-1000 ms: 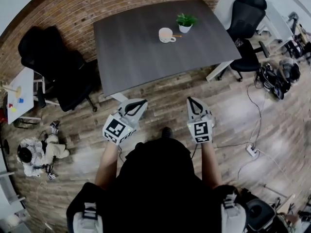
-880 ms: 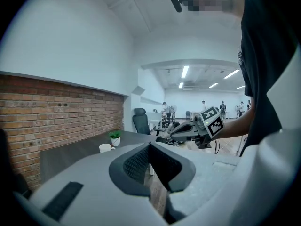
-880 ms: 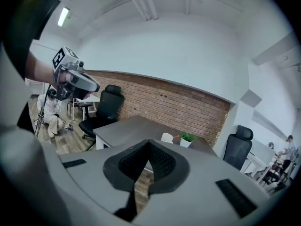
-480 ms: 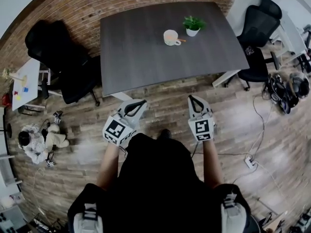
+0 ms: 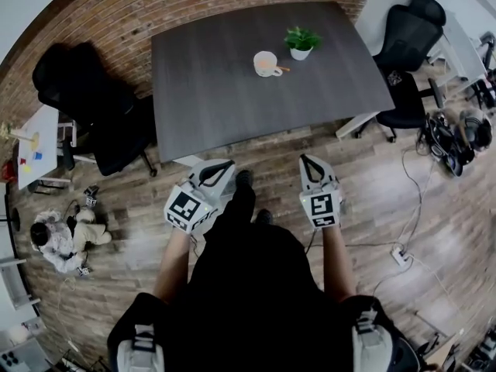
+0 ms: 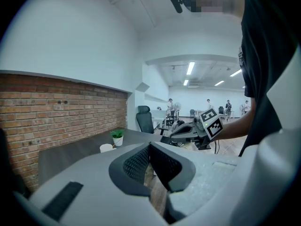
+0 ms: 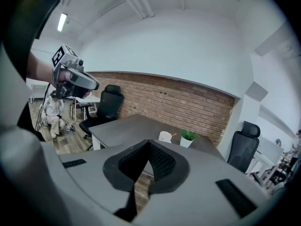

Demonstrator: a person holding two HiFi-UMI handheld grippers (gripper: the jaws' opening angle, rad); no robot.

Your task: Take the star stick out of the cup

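The star stick (image 5: 283, 69) sits in the cup (image 5: 265, 63), with only a short orange end showing past the rim on the side facing the plant; its star shape is too small to make out. The white cup stands upright on the dark tabletop (image 5: 209, 91), in the far right part, nearer the far edge than the near one. Just beside it, toward the far right corner, is a small potted plant (image 5: 299, 41) in a white pot, apart from the cup.

Both tools hang over the wooden floor (image 5: 387, 184), short of the tabletop's near edge and well apart from the cup. The left hand-held gripper (image 5: 224, 164) has its jaws pressed together at the tips with nothing between them. The right hand-held gripper (image 5: 307, 160) is likewise closed and empty. Both point toward the tabletop.

A black office chair (image 5: 85, 103) stands off the left edge, and a brick wall (image 5: 155, 6) runs behind the far edge.
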